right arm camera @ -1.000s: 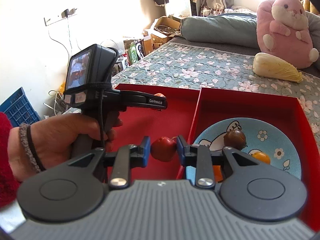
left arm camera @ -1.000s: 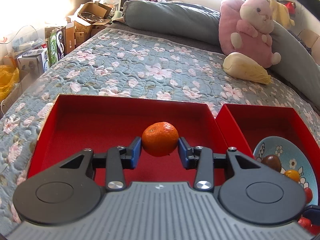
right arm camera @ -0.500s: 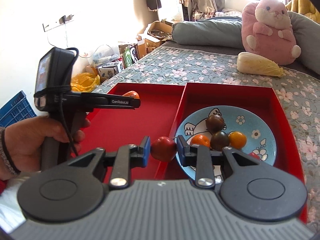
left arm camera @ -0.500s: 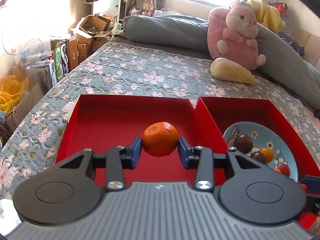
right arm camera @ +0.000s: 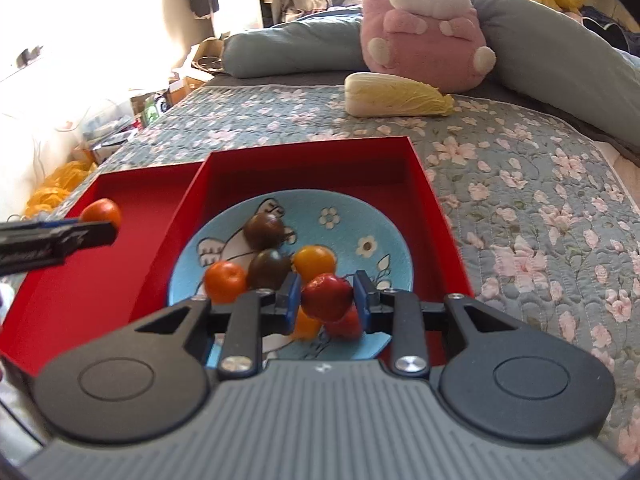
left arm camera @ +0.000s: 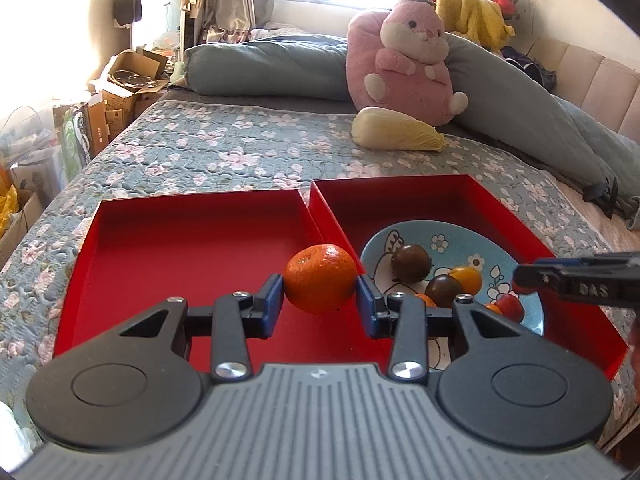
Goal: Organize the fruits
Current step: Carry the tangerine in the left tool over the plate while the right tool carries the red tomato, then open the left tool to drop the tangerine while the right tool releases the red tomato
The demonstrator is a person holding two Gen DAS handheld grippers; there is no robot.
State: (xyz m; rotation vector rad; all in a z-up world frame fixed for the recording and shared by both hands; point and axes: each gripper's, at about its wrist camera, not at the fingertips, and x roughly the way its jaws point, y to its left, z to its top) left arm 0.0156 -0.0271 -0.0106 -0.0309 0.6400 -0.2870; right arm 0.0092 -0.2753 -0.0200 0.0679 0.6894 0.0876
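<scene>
My left gripper is shut on an orange mandarin and holds it above the right side of the left red tray. My right gripper is shut on a red tomato, held over the near edge of the blue plate in the right red tray. The plate holds several small fruits: two dark ones, orange ones and a yellow one. The left gripper and mandarin show at the left of the right wrist view.
Both trays lie side by side on a floral quilt. A cabbage and a pink plush rabbit lie behind them. Grey pillows line the back. Cardboard boxes stand left of the bed.
Both grippers have drawn back and swung right with their fruits. The right gripper with the tomato has moved from the tray divider to over the plate.
</scene>
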